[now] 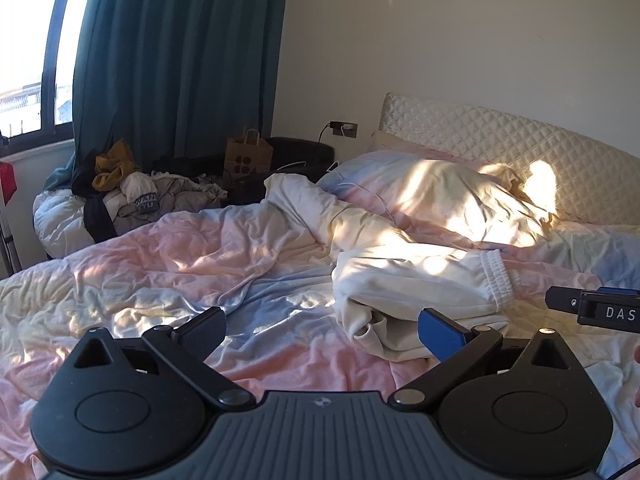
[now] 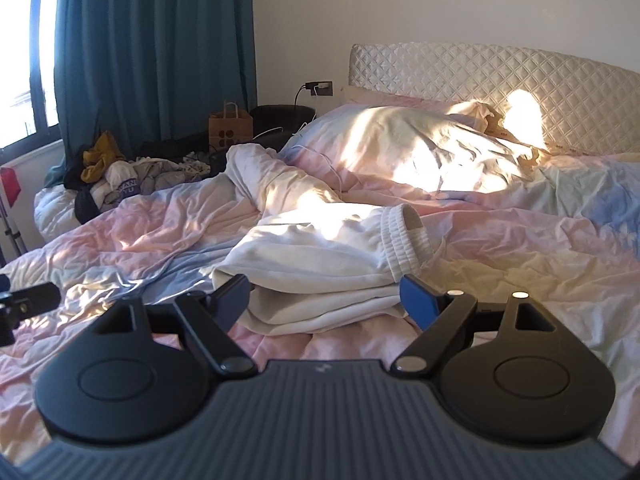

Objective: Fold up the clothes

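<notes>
While both my left gripper [image 1: 322,330] and right gripper [image 2: 324,300] stand apart, white sweatpants [image 2: 320,256] lie on the rumpled pastel duvet [image 2: 500,248] below a quilted headboard [image 2: 480,76].

- On my right claw [image 1: 600,308], seen at the edge of my left wrist view, white letters "DAS" stand on its black body; the rest of the word runs out of the picture.
- On a grey-blue patch of a garment in the clothes heap [image 1: 146,200] beyond the far side of the bed, I read "WAN" over "YU"; the edges are folded away.
- The brown paper bag [image 1: 248,156] by the curtain bears four dark rounded shapes, a sign without letters.
</notes>
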Motion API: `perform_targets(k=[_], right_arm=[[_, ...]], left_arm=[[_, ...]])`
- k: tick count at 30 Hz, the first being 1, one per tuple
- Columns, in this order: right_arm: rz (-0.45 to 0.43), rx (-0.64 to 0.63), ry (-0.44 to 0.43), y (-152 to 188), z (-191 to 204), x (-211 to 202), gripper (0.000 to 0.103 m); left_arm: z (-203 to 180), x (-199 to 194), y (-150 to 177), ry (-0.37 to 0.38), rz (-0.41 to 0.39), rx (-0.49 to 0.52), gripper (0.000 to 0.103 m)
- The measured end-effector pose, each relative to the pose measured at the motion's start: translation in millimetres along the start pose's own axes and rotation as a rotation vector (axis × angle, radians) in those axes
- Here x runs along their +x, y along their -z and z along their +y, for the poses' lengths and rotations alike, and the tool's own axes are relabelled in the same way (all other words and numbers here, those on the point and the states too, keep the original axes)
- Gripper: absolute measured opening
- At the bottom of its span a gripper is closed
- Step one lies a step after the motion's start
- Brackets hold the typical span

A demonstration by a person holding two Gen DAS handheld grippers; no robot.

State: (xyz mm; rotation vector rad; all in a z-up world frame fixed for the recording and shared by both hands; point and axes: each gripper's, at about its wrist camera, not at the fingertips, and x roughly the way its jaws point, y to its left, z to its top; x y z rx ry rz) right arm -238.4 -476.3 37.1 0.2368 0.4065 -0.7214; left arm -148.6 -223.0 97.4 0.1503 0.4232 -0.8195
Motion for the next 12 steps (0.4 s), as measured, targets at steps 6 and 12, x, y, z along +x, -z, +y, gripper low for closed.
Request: perform_targets(k=[6, 12], right_arm=[[-0.009, -0.010, 0.007, 0.4, 4.3, -4.0, 0.084], [-0.017, -0.019, 0.017, -0.6, 3.3, -6.4, 0.084]], left_arm=[[-3.8, -6.5, -0.9, 0.012, -0.016, 0.003, 0.103], [2.3, -4.6, -0.6, -0.001, -0.008, -0.023, 0.103]])
